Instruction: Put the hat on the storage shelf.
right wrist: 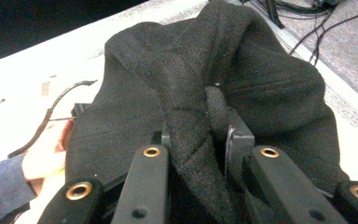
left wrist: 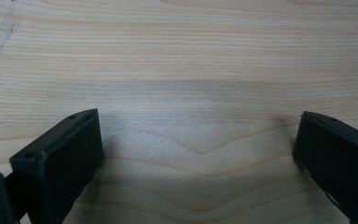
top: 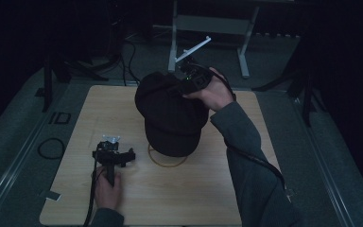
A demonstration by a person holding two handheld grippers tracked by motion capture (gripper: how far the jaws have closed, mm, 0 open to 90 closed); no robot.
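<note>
Black wool cap (top: 172, 116) hangs pinched in our right tool (right wrist: 198, 135), lifted above the wooden ring (top: 168, 161) on the worktop (top: 75, 123); setting it down remains. Left tool (left wrist: 198, 149), beside the ring, gapes empty.

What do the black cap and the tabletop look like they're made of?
The black cap looks like a felted, wool-like cloth: matte, fuzzy, folding softly where the right gripper pinches it. The table looks like pale wood or wood-look laminate, with wavy grain lines and a dull finish.
</note>
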